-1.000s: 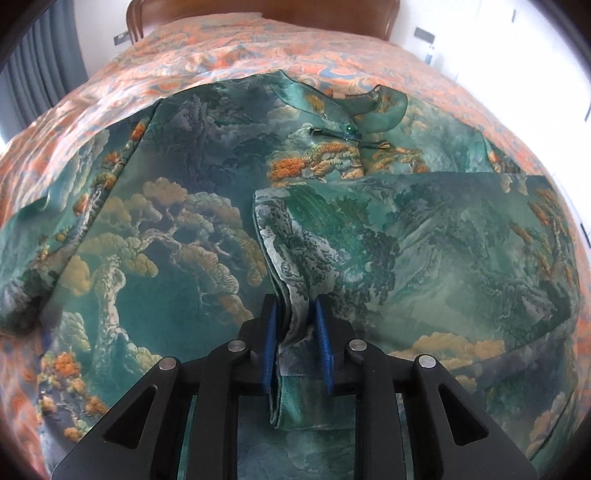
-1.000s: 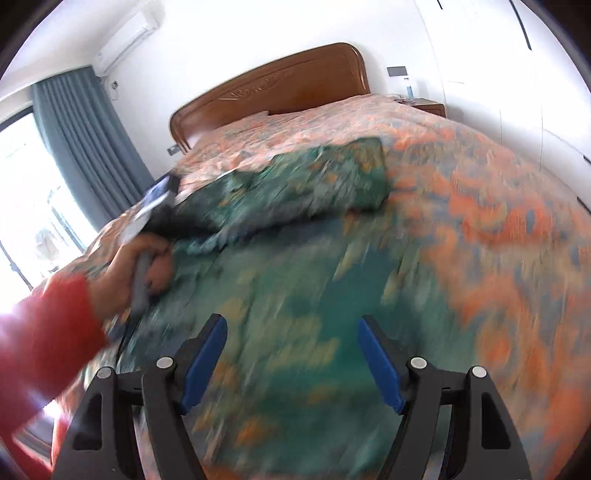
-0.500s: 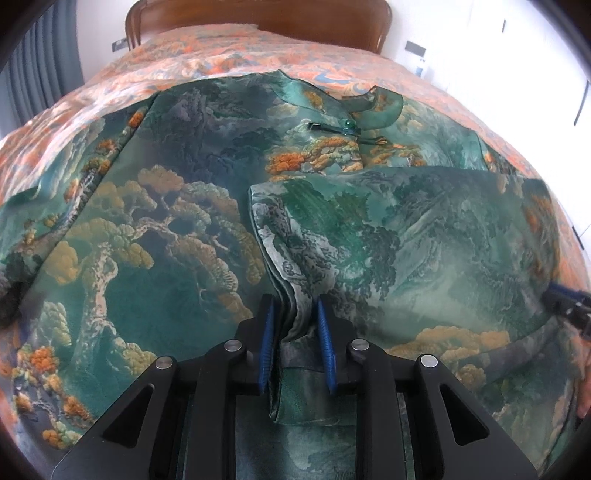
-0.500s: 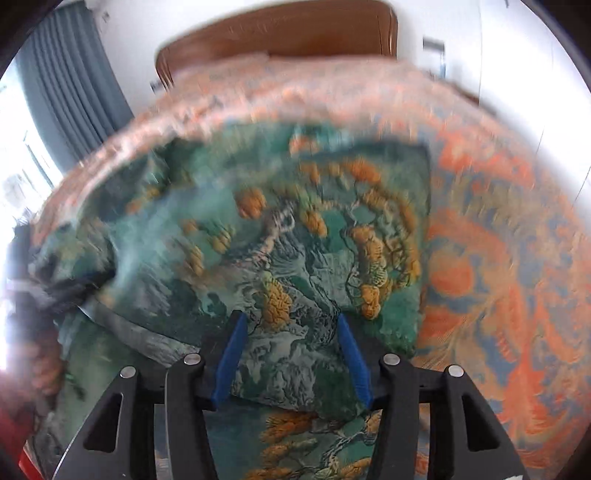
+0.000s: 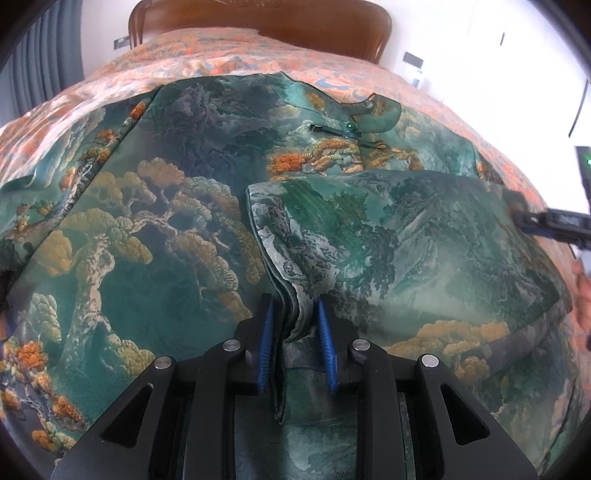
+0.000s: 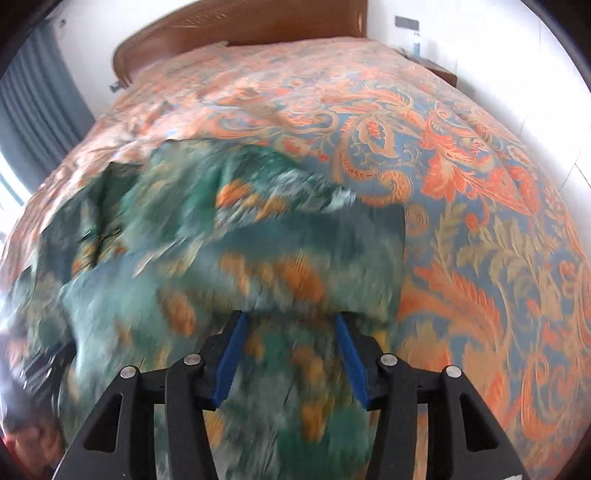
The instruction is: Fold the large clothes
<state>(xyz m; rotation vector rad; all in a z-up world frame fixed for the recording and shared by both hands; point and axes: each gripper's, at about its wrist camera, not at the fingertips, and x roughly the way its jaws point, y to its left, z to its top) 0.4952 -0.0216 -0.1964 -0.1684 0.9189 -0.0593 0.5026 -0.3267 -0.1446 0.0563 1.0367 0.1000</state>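
A large green silk garment (image 5: pixel 155 229) printed with pine trees and mountains lies spread on the bed. Its right part is folded over into a flap (image 5: pixel 399 236). My left gripper (image 5: pixel 295 317) is shut on the bunched left edge of that flap. The collar with a green clasp (image 5: pixel 373 114) lies at the far end. My right gripper (image 6: pixel 290 328) is open, its blue pads low over the garment's right part (image 6: pixel 258 258), which is blurred. It also shows in the left wrist view (image 5: pixel 550 221) at the flap's right edge.
The bed has an orange and blue patterned cover (image 6: pixel 461 184) and a brown wooden headboard (image 5: pixel 266 18). Grey curtains (image 6: pixel 33 96) hang at the left. A white wall with sockets (image 5: pixel 413 59) is at the right.
My right gripper has swung over the garment's right edge and its jaws have narrowed somewhat. My left gripper keeps its hold on the flap edge and has barely moved.
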